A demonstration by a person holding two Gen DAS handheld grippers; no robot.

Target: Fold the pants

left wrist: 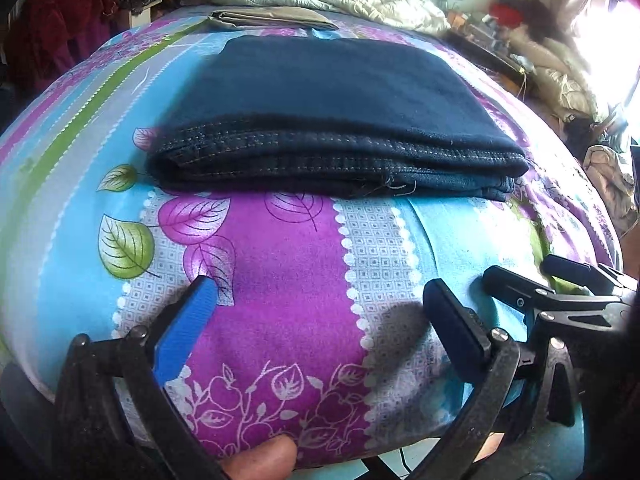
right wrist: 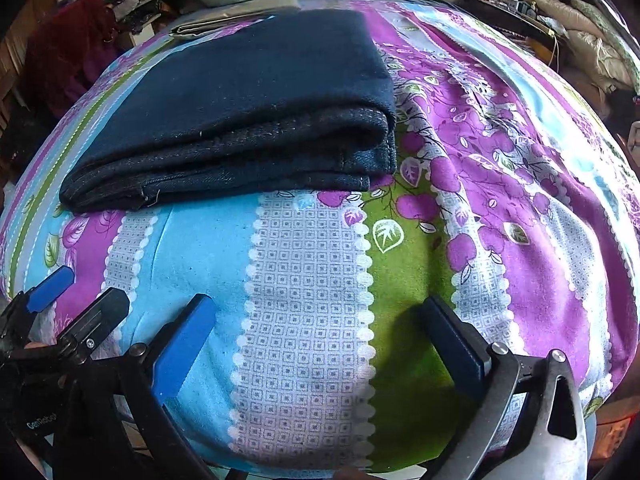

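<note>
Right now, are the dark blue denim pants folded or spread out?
Folded: the dark blue denim pants lie as a compact rectangle, stacked layers showing at the near edge.

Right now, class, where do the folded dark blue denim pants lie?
The folded dark blue denim pants lie on the floral bedsheet, ahead of both open tools, with a folded beige cloth just beyond them.

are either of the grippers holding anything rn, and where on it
Nothing is held. The left gripper and right gripper are both open over the bedsheet, short of the folded pants.
</note>
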